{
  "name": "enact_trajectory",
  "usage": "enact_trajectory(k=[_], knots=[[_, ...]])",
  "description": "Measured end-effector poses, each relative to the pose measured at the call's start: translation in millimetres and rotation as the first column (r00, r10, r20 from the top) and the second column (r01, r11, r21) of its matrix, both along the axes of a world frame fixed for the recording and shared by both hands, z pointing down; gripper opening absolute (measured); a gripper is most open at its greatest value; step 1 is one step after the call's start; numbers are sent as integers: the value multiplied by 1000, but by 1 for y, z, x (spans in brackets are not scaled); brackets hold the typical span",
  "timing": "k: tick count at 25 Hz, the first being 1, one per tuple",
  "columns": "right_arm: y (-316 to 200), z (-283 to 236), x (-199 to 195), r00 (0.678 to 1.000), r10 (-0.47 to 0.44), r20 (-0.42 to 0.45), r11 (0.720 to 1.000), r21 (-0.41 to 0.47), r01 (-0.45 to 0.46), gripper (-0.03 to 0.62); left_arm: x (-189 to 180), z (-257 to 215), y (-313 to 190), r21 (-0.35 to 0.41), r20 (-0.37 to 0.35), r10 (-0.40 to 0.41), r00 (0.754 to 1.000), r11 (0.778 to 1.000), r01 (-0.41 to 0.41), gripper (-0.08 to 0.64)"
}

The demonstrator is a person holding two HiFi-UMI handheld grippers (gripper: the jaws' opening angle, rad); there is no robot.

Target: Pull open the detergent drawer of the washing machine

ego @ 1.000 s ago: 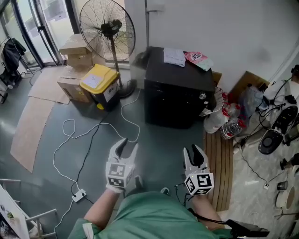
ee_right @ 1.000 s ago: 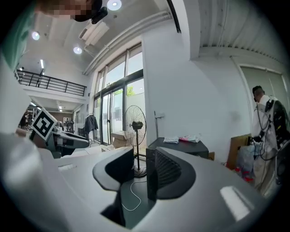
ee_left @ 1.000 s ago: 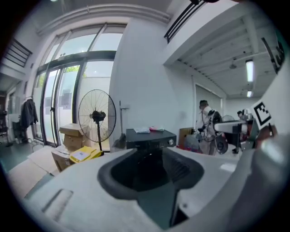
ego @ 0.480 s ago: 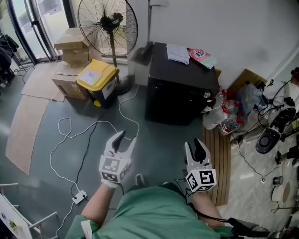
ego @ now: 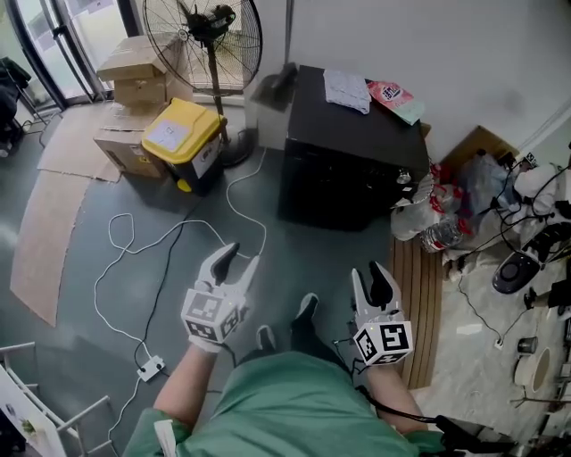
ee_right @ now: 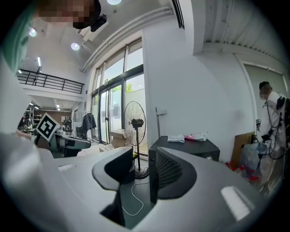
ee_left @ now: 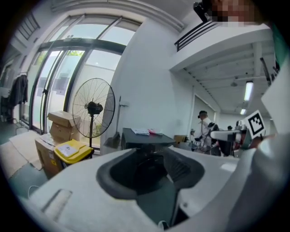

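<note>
Grey-green floor filled the head view, where the black box-shaped washing machine (ego: 348, 170) stood against the white wall (ego: 464, 54), well apart from the white left gripper (ego: 239, 257) and white right gripper (ego: 368, 277); its detergent drawer was too small to make out. In the left gripper view, the jaws had just been opening and stood released, with nothing between them and the machine beyond. In the right gripper view, the jaws had likewise just been opening and gaped empty, with the machine ahead to their right.

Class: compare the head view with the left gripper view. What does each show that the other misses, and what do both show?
Only the head view: plastic bottles and wooden slats beside the black machine. Only the left gripper view: a standing person and a ceiling lamp. Both: the black machine, the fan, the yellow-lidded bin, cardboard boxes.
</note>
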State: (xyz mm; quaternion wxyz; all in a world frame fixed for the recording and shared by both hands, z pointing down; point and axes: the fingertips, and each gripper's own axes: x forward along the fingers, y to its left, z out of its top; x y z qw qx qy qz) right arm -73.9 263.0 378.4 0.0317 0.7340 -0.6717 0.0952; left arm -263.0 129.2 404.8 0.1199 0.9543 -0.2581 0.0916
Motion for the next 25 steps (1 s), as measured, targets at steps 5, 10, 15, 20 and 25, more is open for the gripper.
enact_trajectory(k=[5,10,15,20,25], knots=[[-44,6,34,999,-45,28,999,8,45,143,28,5,-29,-10,21,-36,999,999,36,190],[-93,7,82,994,-105,42,994,18,105,143,71,11,-67,-32,35,-87,996,996,88,190],[-130,15,137,988,-139,67,990,14,139,143,119,23,-93,-83,24,-120,992,989,122,190],[-152,22,174,981,-176,88,984,13,175,143,150,33,-110,-120,27,-153,988,980,155,190],[-166,28,198,975,-192,116,981,10,192,143,177,46,-120,-175,26,-152,988,973,154,190]])
